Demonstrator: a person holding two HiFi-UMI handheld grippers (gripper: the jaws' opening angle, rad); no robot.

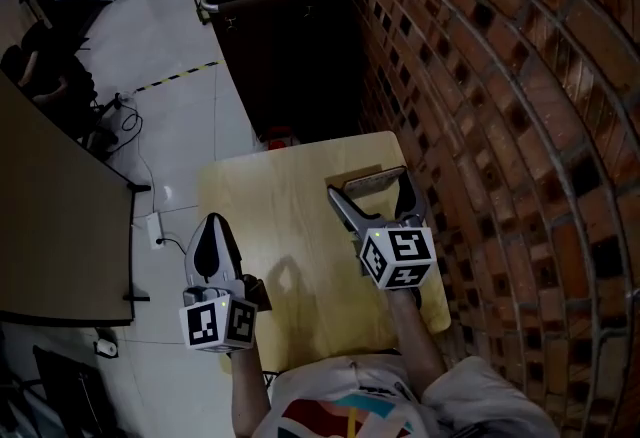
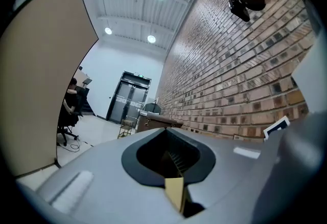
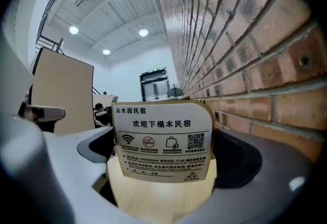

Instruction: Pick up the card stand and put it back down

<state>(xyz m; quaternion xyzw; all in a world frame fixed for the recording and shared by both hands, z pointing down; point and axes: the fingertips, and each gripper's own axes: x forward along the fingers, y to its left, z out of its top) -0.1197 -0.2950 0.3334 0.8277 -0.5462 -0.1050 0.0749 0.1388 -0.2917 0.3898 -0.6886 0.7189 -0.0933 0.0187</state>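
While the card stand (image 1: 366, 182) sits on the table (image 1: 270, 216), your right gripper (image 1: 370, 186) has jaws spread either side of it, no clear pinch | progress: lift and set-down both look yet to do | left gripper (image 1: 213, 224): jaws pressed together, empty, beside the table

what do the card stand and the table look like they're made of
card stand: probably pale wood or bamboo, matte, with black print; faint grain shows low down, though coated board is possible. table: light wood or wood-look laminate, smooth with a slight sheen.
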